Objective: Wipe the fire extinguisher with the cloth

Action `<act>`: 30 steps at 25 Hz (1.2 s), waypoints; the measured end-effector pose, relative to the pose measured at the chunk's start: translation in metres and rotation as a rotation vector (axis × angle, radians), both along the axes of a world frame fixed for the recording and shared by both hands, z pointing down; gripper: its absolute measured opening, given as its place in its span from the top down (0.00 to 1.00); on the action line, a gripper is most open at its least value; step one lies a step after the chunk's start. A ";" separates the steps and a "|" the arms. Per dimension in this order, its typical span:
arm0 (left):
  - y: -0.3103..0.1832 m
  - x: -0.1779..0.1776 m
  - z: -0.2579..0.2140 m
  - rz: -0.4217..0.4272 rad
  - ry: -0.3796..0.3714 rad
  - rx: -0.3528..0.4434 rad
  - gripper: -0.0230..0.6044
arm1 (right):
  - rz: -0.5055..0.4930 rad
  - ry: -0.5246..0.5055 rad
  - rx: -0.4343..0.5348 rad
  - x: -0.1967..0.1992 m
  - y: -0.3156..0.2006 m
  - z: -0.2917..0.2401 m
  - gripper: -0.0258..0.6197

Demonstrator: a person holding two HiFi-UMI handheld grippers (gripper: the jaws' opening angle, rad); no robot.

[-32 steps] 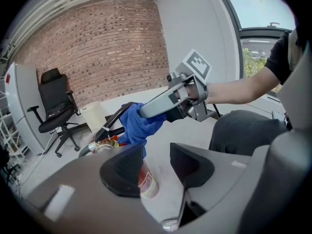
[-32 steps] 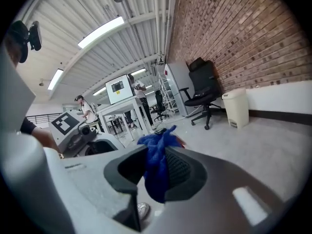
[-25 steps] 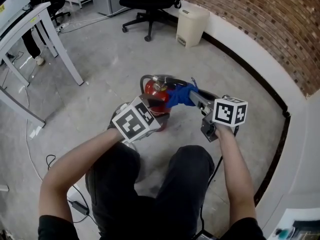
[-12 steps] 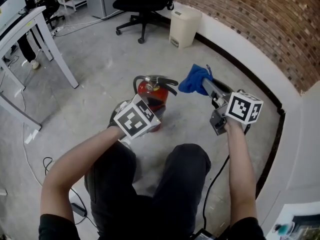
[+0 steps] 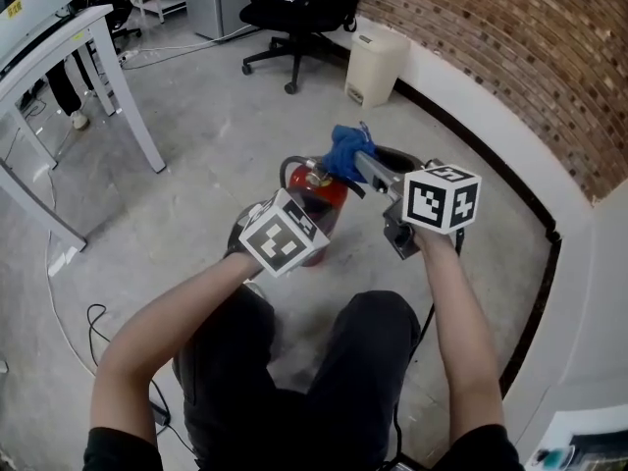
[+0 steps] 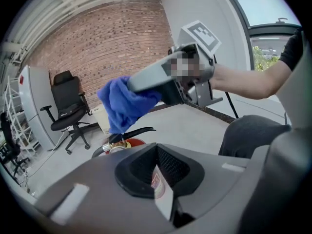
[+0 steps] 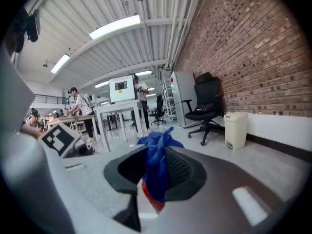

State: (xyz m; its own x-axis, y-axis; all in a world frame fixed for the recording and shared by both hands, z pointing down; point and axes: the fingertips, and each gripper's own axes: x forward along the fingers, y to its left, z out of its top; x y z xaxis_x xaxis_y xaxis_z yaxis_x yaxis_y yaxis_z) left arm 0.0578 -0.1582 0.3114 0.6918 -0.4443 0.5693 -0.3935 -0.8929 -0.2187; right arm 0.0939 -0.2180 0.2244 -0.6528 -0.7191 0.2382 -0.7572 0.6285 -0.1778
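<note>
A red fire extinguisher (image 5: 324,196) with a black handle stands on the concrete floor in front of my knees. My right gripper (image 5: 361,163) is shut on a bunched blue cloth (image 5: 343,149), which hangs right over the extinguisher's valve and handle. In the right gripper view the cloth (image 7: 157,155) fills the jaw gap, with a bit of red below. My left gripper (image 5: 299,232) sits against the near side of the extinguisher. Its jaws (image 6: 158,172) have just been closing and now stand shut; only a slit shows the label behind. The cloth (image 6: 122,106) hangs above the handle (image 6: 134,131).
A black office chair (image 5: 294,8) and a white bin (image 5: 376,62) stand at the back by the curved brick wall (image 5: 510,57). White table legs (image 5: 128,86) are at the left. A cable (image 5: 98,317) lies on the floor near my left arm.
The right gripper swung the cloth out to the right of the extinguisher, then brought it back over the valve. The left gripper stayed by the extinguisher.
</note>
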 end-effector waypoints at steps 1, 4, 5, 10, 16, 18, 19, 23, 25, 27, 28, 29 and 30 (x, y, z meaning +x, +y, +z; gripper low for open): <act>0.001 -0.001 0.002 -0.001 0.002 -0.004 0.95 | -0.014 0.037 -0.022 -0.005 0.001 0.013 0.82; 0.002 -0.006 0.007 0.002 -0.006 -0.017 0.95 | -0.027 0.073 -0.046 -0.003 0.007 0.027 0.82; 0.002 -0.008 0.007 0.004 -0.009 -0.019 0.95 | -0.026 0.074 -0.046 -0.001 0.009 0.027 0.82; 0.000 -0.008 0.008 0.009 -0.004 -0.020 0.95 | 0.033 0.055 -0.045 0.032 0.021 0.031 0.82; 0.002 0.000 0.015 0.012 -0.036 -0.043 0.95 | 0.212 -0.020 -0.099 0.101 0.019 0.051 0.82; 0.000 0.000 0.015 0.016 -0.039 -0.041 0.95 | 0.222 -0.063 -0.122 0.107 0.020 0.060 0.82; -0.001 0.001 0.016 0.018 -0.041 -0.040 0.95 | 0.205 -0.086 -0.127 0.103 0.021 0.062 0.82; -0.004 0.001 0.020 0.007 -0.040 -0.052 0.95 | 0.099 -0.108 -0.122 0.058 0.025 0.065 0.82; -0.005 0.000 0.020 0.002 -0.032 -0.053 0.95 | 0.056 -0.097 -0.124 0.034 0.022 0.066 0.82; -0.007 -0.002 0.020 -0.003 -0.027 -0.056 0.95 | 0.030 -0.070 -0.134 0.017 0.016 0.071 0.82; -0.007 -0.004 0.020 -0.005 -0.025 -0.058 0.95 | 0.023 -0.054 -0.142 0.011 0.014 0.074 0.82; -0.007 -0.005 0.020 -0.008 -0.024 -0.060 0.95 | 0.018 -0.040 -0.149 0.008 0.011 0.077 0.82; -0.007 -0.007 0.020 -0.012 -0.024 -0.062 0.95 | 0.018 -0.032 -0.153 0.007 0.010 0.080 0.82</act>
State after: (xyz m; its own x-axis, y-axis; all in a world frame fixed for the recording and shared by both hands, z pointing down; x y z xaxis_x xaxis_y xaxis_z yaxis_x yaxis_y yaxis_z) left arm 0.0512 -0.1652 0.3318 0.6724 -0.4157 0.6125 -0.3993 -0.9004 -0.1729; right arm 0.1010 -0.2080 0.3039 -0.6493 -0.6875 0.3253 -0.7604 0.5789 -0.2942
